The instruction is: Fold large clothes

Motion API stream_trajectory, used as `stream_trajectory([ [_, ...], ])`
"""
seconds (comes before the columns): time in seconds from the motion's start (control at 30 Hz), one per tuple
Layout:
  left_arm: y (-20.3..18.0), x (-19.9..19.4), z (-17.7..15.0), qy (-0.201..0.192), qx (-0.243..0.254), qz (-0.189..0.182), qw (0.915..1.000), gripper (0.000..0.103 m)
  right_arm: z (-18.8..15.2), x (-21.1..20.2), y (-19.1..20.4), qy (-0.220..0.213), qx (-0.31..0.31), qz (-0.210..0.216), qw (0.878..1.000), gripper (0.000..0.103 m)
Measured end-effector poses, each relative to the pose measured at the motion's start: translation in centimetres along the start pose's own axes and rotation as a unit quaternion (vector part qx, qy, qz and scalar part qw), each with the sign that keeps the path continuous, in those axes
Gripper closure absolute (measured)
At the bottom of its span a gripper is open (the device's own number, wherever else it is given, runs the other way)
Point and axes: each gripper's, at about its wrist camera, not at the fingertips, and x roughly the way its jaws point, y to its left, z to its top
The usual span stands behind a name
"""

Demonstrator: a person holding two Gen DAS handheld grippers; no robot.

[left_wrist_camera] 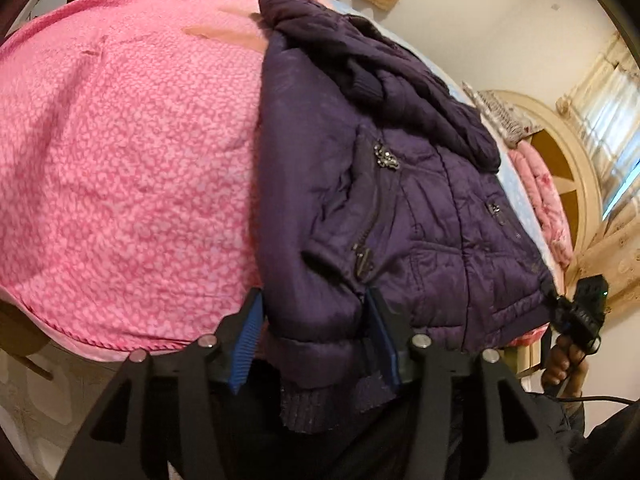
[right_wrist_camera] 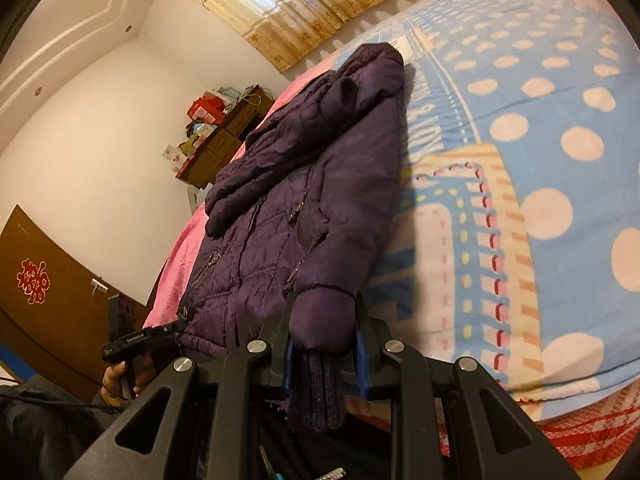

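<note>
Jaws of the left gripper (left_wrist_camera: 316, 340) stand spread around the jacket (left_wrist_camera: 400, 200) hem at the bed (left_wrist_camera: 120, 160) edge; right gripper (right_wrist_camera: 324, 344) pinches a sleeve cuff (right_wrist_camera: 316, 392). Grip both corners firmly, then lift evenly.

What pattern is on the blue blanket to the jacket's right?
Pale polka dots on light blue blanket, clearest in the right wrist view.

White walls (right_wrist_camera: 100, 140), a curtained window (right_wrist_camera: 288, 4), a brown door (right_wrist_camera: 60, 320), a cluttered dresser (right_wrist_camera: 224, 140).

Warm dim indoor light, backlit curtains (right_wrist_camera: 296, 4) glowing, soft motion blur, fisheye bending, dark vignetted corners
</note>
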Motion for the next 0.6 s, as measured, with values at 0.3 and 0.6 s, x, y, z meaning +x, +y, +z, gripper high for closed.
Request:
stream_trajectory([
  [0.3, -2.2, -0.7, -0.8, -0.012, 0.067, -0.008, 0.9977, 0.081, 0.2, -1.1, 0.5, -0.021, -0.001, 0.029, 0.999, 0.080],
  [0.6, -5.5, -8.8, 6.8, -0.091, 0.070, -0.088, 0.9895, 0.082, 7.1, -3.6, 5.0, -0.092, -0.002, 0.109, 0.990, 0.081],
])
